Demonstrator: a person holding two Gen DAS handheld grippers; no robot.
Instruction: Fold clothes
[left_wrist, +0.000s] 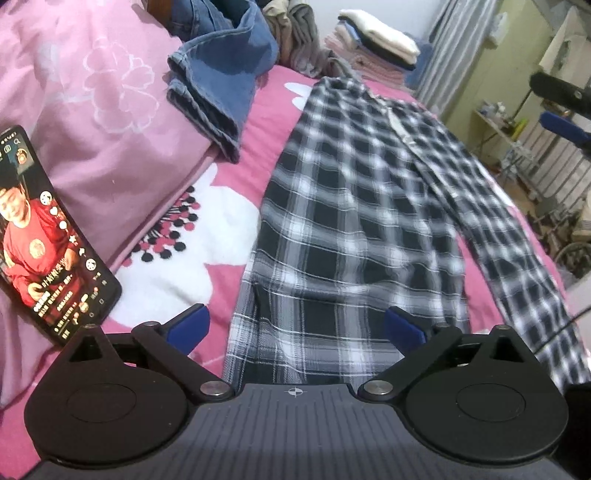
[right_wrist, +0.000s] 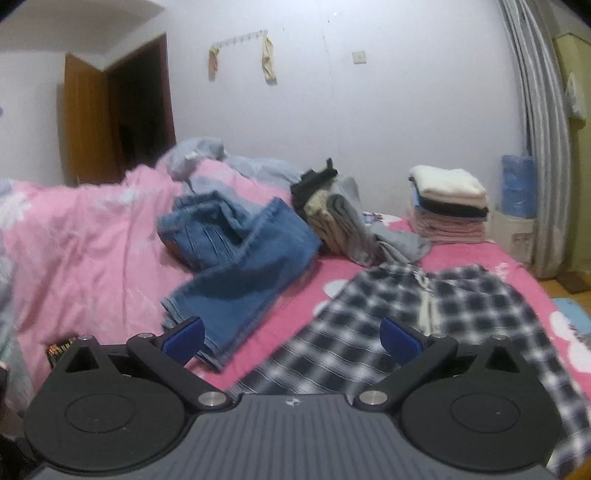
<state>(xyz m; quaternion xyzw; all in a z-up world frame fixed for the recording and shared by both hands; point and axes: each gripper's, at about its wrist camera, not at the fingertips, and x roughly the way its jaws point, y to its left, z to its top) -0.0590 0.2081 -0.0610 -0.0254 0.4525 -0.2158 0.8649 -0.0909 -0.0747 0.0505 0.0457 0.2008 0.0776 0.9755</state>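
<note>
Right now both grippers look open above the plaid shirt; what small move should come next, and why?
Probably lower the left gripper onto the near hem of the plaid shirt and close on it. Both it and the right gripper are open and hold nothing, while the shirt lies spread flat on the pink bed, not yet folded, with its hem right under the left fingers.

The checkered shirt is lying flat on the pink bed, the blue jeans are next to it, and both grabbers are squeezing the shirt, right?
Not quite. The checkered shirt does lie flat on the pink bed with the blue jeans beside it, but neither grabber squeezes it. The left wrist view shows the left hand-held gripper open and holding nothing, and the right wrist view shows the right hand-held gripper open too.
</note>
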